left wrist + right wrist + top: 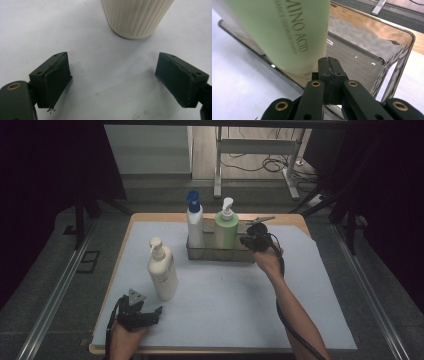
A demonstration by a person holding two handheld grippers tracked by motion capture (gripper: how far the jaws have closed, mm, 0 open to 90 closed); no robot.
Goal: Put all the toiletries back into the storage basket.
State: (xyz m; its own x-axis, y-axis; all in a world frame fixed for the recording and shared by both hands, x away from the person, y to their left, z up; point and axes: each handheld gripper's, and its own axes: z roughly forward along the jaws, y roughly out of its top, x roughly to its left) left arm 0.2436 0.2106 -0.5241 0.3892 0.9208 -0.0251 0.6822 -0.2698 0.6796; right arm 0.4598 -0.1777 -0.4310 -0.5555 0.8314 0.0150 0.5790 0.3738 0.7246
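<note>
Bottle colours on the white mat

Green bottle [226, 230], cream ribbed bottle [162, 270], blue-capped white bottle [194, 222]; grey metal tray [220, 254]; black grippers.

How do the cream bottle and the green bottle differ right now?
The cream bottle stands on the white table cover, near the open left gripper; the green bottle stands inside the metal tray, beside the shut right gripper. Cream is ribbed, green is smooth with printed lettering. Both are upright pump bottles.

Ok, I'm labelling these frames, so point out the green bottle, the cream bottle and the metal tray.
green bottle [226, 234], high view, middle of its body.
cream bottle [163, 274], high view, middle of its body.
metal tray [220, 255], high view, its near wall.
</note>
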